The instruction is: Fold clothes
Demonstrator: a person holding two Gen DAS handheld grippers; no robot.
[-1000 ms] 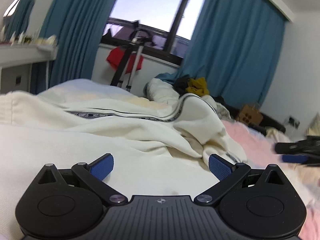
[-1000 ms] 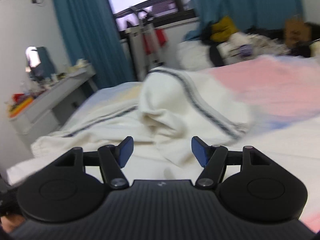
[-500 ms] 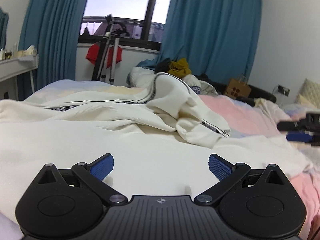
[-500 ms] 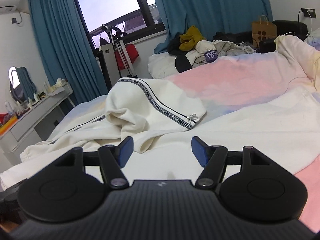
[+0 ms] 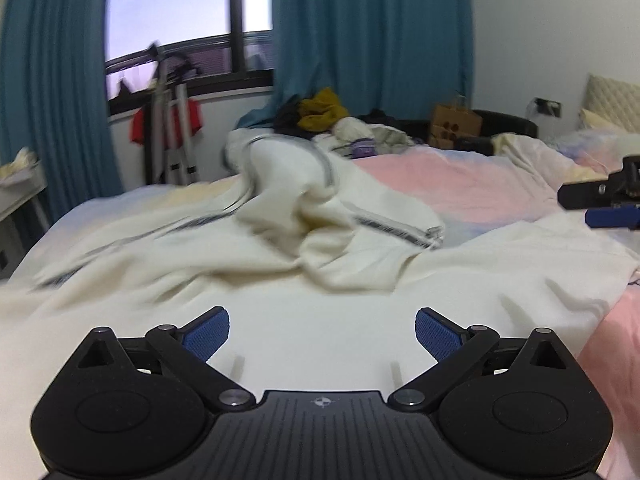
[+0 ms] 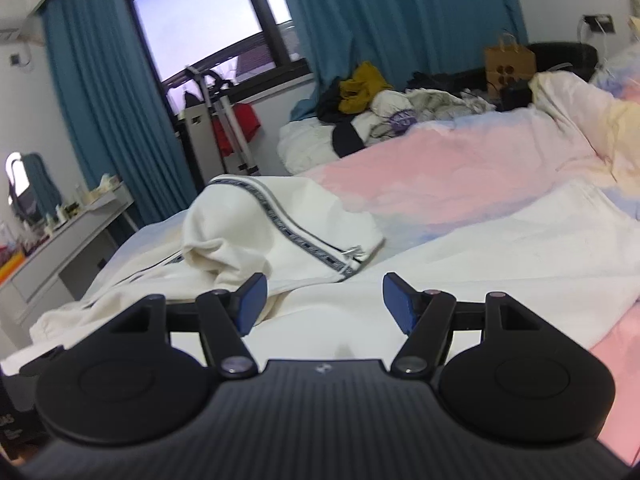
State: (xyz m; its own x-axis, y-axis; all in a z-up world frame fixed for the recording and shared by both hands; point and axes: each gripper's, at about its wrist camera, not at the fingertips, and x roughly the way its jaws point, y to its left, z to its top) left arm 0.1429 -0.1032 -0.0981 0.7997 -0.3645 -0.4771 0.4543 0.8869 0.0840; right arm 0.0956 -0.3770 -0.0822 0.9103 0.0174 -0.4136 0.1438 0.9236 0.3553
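A cream white garment point(image 5: 280, 240) with dark patterned stripes lies spread and rumpled on the bed. One part is bunched into a hump point(image 6: 276, 232) with a zipper end. My left gripper point(image 5: 322, 330) is open and empty, low over the flat cream fabric. My right gripper point(image 6: 323, 300) is open and empty, just above the same fabric in front of the hump. The right gripper's tip also shows at the right edge of the left wrist view point(image 5: 600, 200).
The bed has a pink and pale blue cover point(image 6: 460, 184). A pile of clothes point(image 6: 372, 100) lies at its far end below blue curtains point(image 6: 400, 20). A dresser point(image 6: 60, 244) stands on the left, a folded metal stand point(image 6: 228, 128) by the window.
Both views have swung right and lifted a little. The bunched part of the garment now sits more to the left in each view. Both grippers stay open and empty.
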